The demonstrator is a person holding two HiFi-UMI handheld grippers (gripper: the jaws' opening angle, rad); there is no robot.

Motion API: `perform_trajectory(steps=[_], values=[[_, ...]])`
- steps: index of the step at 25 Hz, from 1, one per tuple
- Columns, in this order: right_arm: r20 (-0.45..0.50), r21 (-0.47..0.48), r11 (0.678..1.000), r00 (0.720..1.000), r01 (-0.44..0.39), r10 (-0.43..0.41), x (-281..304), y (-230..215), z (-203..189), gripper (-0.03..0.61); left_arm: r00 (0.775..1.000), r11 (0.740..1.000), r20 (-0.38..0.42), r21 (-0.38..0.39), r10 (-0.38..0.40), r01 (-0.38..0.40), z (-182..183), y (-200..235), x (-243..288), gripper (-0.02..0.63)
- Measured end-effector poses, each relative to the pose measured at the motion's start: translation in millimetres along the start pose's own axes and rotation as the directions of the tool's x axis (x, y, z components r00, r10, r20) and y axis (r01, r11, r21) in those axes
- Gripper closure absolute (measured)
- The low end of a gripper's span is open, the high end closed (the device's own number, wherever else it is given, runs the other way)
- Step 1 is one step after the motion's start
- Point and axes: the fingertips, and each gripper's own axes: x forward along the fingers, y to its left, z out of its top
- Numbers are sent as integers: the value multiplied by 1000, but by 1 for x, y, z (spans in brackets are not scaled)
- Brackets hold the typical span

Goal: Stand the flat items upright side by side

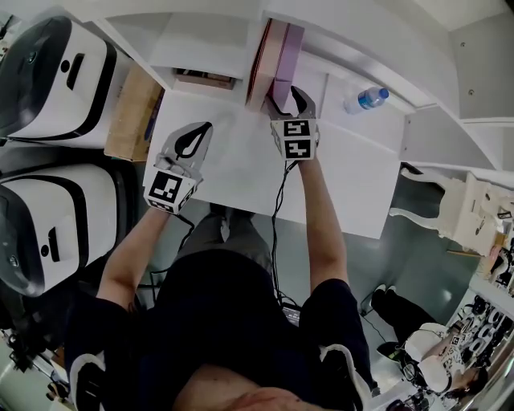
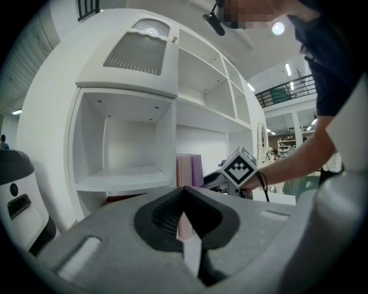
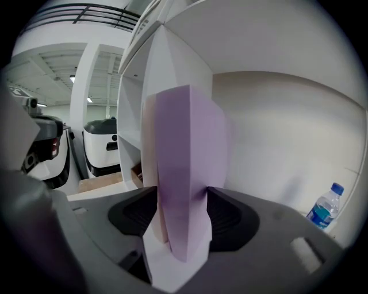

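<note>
- Saw the purple book [image 1: 289, 50] upright at 12 o'clock on the white desk [image 1: 241, 172], side by side with a pink book [image 1: 263, 56] at its 9 o'clock, just beside the shelf partition [image 1: 255, 20].
- Found the right gripper [image 1: 291, 95] released, jaws parted on either side of the purple book's lower edge and not clamping it.
- Found the left gripper [image 1: 202, 132] clenched on nothing, at 9 o'clock of the right one and well apart from the books.
- Judged a topple toward 3 o'clock the main risk, given no prop on that side and the chance of a crooked jaw withdrawal.
- Feared also a slip of the bottom edges on the smooth desk, with both books fanning apart.
- Noted a water bottle [image 1: 365, 99] at 2 o'clock of the books, perhaps near enough to be knocked by a falling one.
- Spotted a reddish-brown flat item [image 1: 205, 79] lying at 10 o'clock under the shelf, possibly yet to be stood up.
- Read no title or brand on either book.
- Made out only a blue label on the bottle, too small to read, and black-and-white square markers [image 1: 297, 138] on the gripper cubes, no words.
</note>
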Motion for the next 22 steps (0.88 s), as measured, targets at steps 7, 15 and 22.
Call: perform_trajectory(steps=[7, 15, 22], values=[[9, -1, 1000, 1000, -18, 18, -3, 0, -1, 307, 1000, 1000, -3, -3, 8, -8, -1, 2, -1, 611], [42, -19, 1000, 999, -12, 13, -7, -1, 6, 307, 1000, 1000, -4, -1, 14, -14, -1, 4, 0, 612], [49, -22, 1000, 999, -6, 7, -11, -5, 9, 304, 1000, 1000, -2, -1, 14, -14, 0, 4, 0, 612]])
